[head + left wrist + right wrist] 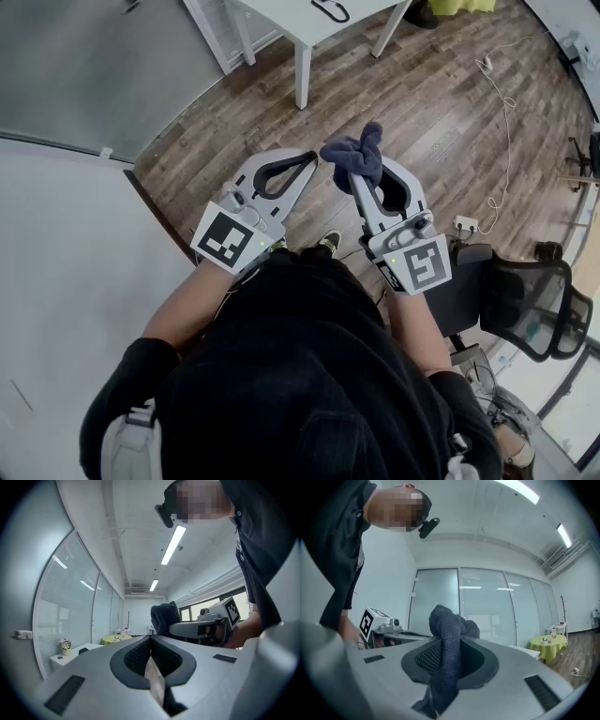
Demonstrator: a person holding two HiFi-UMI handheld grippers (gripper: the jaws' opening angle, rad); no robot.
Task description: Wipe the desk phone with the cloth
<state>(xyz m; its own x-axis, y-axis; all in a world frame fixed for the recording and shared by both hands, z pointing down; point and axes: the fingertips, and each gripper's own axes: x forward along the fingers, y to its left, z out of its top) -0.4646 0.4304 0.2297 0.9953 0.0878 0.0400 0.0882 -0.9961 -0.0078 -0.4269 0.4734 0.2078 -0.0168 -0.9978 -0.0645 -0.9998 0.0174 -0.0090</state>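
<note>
**Blue-grey knit cloth (pixel 356 152), pinched in the right tool; desk phone out of view**

Location: clamped in the right tool (pixel 356 180), raised in front of the person's chest, over the wooden floor (pixel 441 122). Not resting on any desk. Bunches into a loose knot past the jaw tips, runs down through the oval opening behind them, and trails out below.

Right tool: pressed onto the cloth at about mid-length, with fabric filling the gap between the ribbed pads.

Left tool (pixel 311 157): pressed together tip to tip, with nothing between. Held just beside the right tool, tips very near the knot; touching or not, cannot tell.

Desk phone: absent from all three views. White desk (pixel 281 19) at the top edge of the head view, well apart, carrying one small dark item too small to name.

Handling of the cloth, as judged:
- Soft, light and limp, folding under its own weight.
- Coarse knit, likely to bite well on the ribbed pads, so little risk of slipping.
- Not fragile.

Where to hold, as judged:
- On a thick gathered fold, leaving a wad proud of the tips as the wiping face. Present hold roughly suited to that.
- Loose tail below likely to drag or snag, so worth gathering in first.

Left tool free, probably best kept for steadying the phone.
</note>
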